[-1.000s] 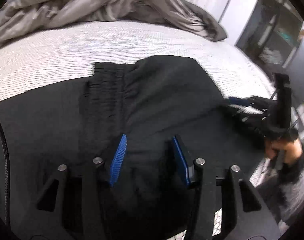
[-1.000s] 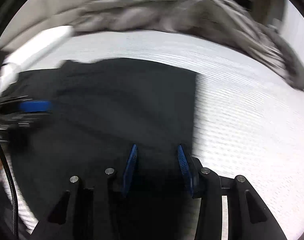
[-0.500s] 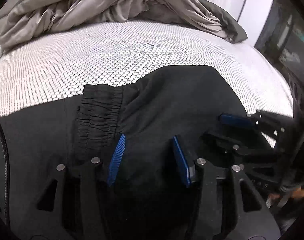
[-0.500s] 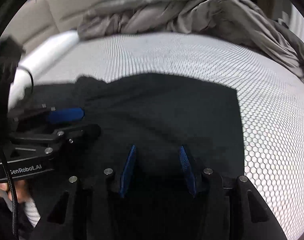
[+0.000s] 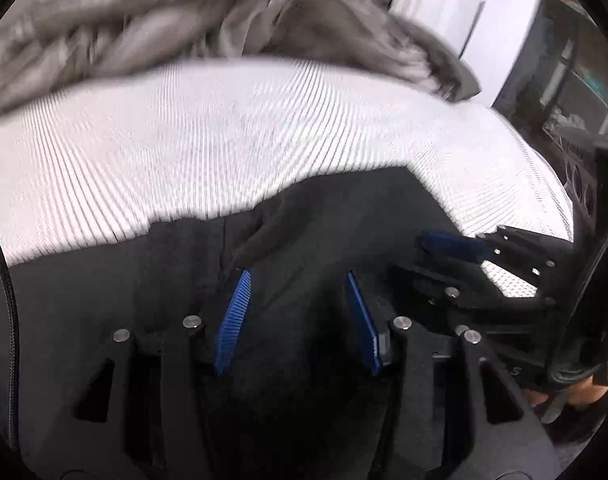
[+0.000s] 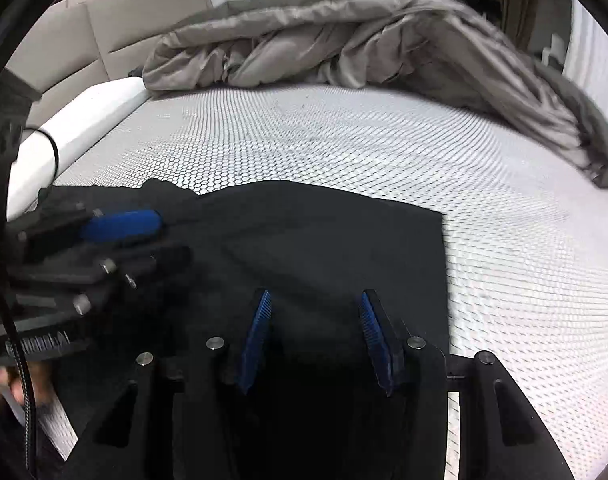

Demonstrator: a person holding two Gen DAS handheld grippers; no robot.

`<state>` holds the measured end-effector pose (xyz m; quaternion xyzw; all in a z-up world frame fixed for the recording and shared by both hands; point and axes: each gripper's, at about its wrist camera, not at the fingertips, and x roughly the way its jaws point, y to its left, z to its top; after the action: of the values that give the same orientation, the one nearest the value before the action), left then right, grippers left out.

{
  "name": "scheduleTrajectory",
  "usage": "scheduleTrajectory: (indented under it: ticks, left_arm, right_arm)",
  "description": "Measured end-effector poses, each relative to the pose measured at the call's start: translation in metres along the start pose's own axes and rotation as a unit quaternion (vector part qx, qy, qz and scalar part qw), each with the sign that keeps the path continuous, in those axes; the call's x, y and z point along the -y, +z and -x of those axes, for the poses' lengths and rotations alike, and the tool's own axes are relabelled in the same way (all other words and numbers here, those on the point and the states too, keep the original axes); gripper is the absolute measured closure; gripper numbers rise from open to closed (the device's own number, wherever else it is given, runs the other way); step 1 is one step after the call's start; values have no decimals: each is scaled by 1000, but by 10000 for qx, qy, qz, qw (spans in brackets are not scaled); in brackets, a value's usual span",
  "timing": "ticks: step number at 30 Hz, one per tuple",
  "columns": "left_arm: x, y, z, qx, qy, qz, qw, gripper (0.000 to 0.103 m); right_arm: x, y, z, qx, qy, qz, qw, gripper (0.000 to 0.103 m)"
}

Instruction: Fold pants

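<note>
Left wrist view is smeared by motion, yet it shows the left tongs [image 5: 296, 312] spread wide with nothing between the blue pads, low over the black pants [image 5: 312, 232] that lie on the white mesh bed [image 5: 224, 128]. The right tongs [image 6: 314, 336] are wide apart too, holding nothing, over the same cloth near its right side.

The two tools sit just beside each other, so the likeliest trouble is a knock between them, or both biting the same bit of cloth. The fabric is dark and limp, with the gathered waistband [image 5: 184, 240] bunched at the left; a pinch there may catch only the top layer and drag the fold crooked. Whether either pad already touches the cloth, I cannot tell.

In the right wrist view the pants' right edge [image 6: 444, 264] runs straight and clean, with bare mattress beyond it. The far edge is wavier. Ahead lies open mesh up to the rumpled grey duvet [image 6: 344, 40]. The bed's white side [image 6: 84, 128] is near on the left.
</note>
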<state>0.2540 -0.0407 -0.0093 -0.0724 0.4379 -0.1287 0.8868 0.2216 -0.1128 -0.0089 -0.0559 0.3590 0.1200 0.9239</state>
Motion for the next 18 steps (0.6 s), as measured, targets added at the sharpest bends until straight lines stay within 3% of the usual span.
scheduleTrajectory:
  ticks: [2, 4, 7, 10, 14, 18]
  left_arm:
    - [-8, -3, -11, -140, -62, 45, 9999, 57]
    - [-11, -5, -9, -113, -192, -4, 9998, 58]
    - [-15, -6, -5, -101, -262, 62, 9996, 61]
    - [-6, -2, 4, -49, 11, -11, 10000, 61]
    - [4, 11, 20, 407, 49, -64, 9991, 60]
    - [-12, 13, -11, 30, 170, 311, 9994, 60]
  right_arm:
    - [-1, 5, -25, -281, 185, 28, 9994, 56]
    - [1, 2, -36, -415, 114, 239, 9988, 56]
    - [17, -4, -29, -344, -465, 341, 9977, 56]
    - [37, -6, -20, -293, -856, 151, 9958, 56]
    - [25, 5, -3, 132, -381, 136, 9991, 56]
    - [11, 17, -28, -70, 173, 46, 9998, 54]
